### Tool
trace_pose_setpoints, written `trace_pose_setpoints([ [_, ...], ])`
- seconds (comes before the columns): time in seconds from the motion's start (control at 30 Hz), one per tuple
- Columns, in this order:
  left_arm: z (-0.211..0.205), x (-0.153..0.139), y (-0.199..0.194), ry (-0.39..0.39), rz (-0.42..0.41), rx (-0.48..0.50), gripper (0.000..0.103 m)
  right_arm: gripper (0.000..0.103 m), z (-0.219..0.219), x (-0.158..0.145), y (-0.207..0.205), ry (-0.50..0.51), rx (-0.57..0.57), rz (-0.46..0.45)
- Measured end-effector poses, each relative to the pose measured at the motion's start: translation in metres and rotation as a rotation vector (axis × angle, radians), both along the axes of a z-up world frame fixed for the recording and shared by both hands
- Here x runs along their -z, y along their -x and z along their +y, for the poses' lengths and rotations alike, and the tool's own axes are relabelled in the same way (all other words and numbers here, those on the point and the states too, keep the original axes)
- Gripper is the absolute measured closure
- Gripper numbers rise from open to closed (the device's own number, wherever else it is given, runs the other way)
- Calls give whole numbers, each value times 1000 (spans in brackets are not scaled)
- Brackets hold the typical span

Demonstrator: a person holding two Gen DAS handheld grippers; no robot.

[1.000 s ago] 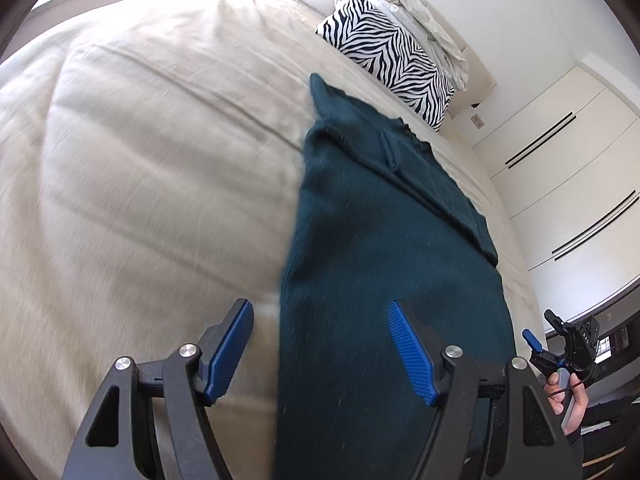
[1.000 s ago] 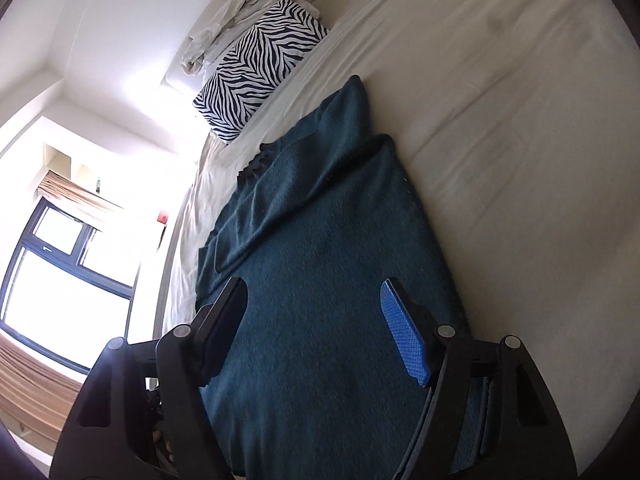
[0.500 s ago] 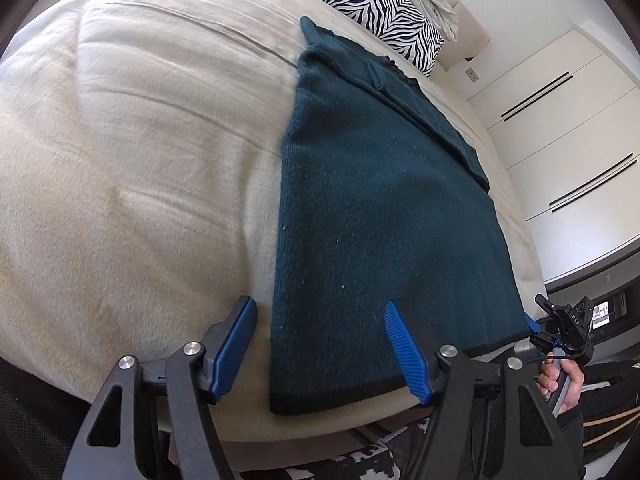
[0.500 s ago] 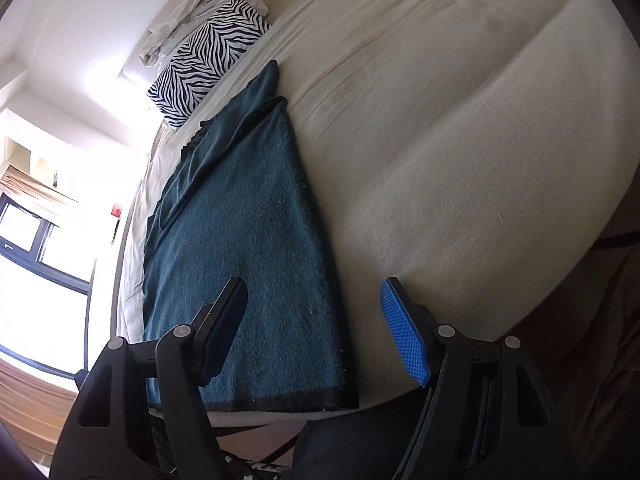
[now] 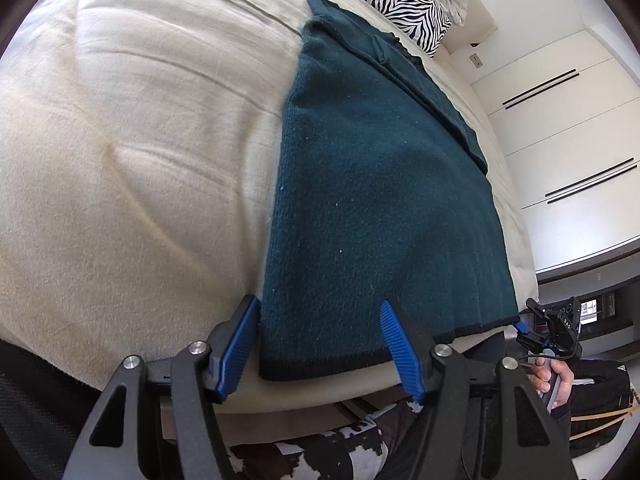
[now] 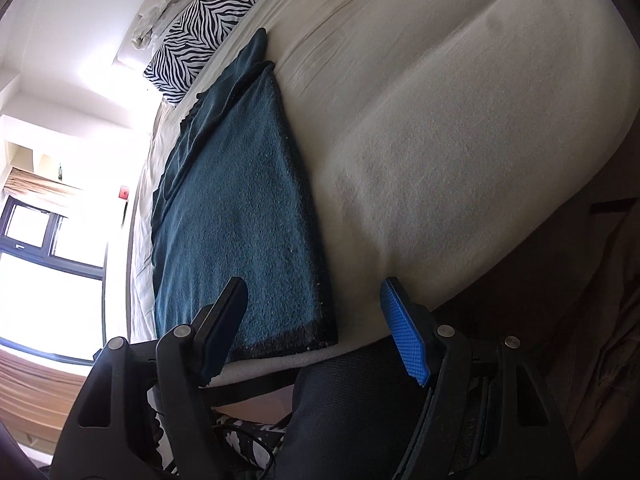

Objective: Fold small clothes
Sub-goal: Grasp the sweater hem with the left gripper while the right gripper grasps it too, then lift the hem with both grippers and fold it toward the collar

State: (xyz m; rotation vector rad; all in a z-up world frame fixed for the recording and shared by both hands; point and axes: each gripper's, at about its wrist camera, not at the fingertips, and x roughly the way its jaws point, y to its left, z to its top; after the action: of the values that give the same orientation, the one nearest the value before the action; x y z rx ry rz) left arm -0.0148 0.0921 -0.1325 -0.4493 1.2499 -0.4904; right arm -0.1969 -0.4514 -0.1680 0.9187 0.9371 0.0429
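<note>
Fingers of the left gripper (image 5: 318,344) are closing, with the near hem corner of the teal sweater (image 5: 376,200) between them, unpinched; the right gripper (image 6: 314,326) stands released over the other hem corner. Beyond both fingertips the sweater lies flat on the cream bed (image 5: 132,152). Only the left view shows the white wardrobe (image 5: 560,120); only the right the window (image 6: 44,276)
</note>
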Motion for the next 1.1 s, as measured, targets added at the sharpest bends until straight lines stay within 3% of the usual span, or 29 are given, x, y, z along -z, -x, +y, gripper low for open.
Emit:
trace_pose_setpoints([
  [0.1, 3, 1, 2, 0, 4, 11, 41, 37, 7, 4, -7, -14, -25, 16],
  [0.17, 6, 2, 1, -2, 10, 7, 50, 39, 9, 7, -11, -26, -21, 17],
  [0.27, 12, 4, 0, 3, 23, -5, 60, 52, 9, 7, -14, -31, -20, 19],
  [0.33, 16, 6, 0, 13, 32, -12, 63, 71, 10, 8, -15, -28, -30, 21],
  [0.47, 22, 9, 1, 42, 50, -27, 63, 76, 12, 8, -15, -24, -35, 19],
  [0.63, 28, 12, 0, 78, 69, -37, 64, 92, 14, 8, -16, -11, -39, 19],
  [0.7, 28, 11, 1, 42, 62, -27, 72, 94, 14, 9, -15, -11, -36, 15],
  [0.77, 26, 11, 2, 11, 62, -29, 95, 95, 14, 8, -15, -5, -36, 10],
  [0.97, 26, 4, 6, -1, 28, -39, 96, 97, 18, 1, -16, 42, -40, 1],
  [1.1, 29, -7, 6, 46, 11, -55, 96, 97, 21, -11, -14, 53, -42, -23],
])
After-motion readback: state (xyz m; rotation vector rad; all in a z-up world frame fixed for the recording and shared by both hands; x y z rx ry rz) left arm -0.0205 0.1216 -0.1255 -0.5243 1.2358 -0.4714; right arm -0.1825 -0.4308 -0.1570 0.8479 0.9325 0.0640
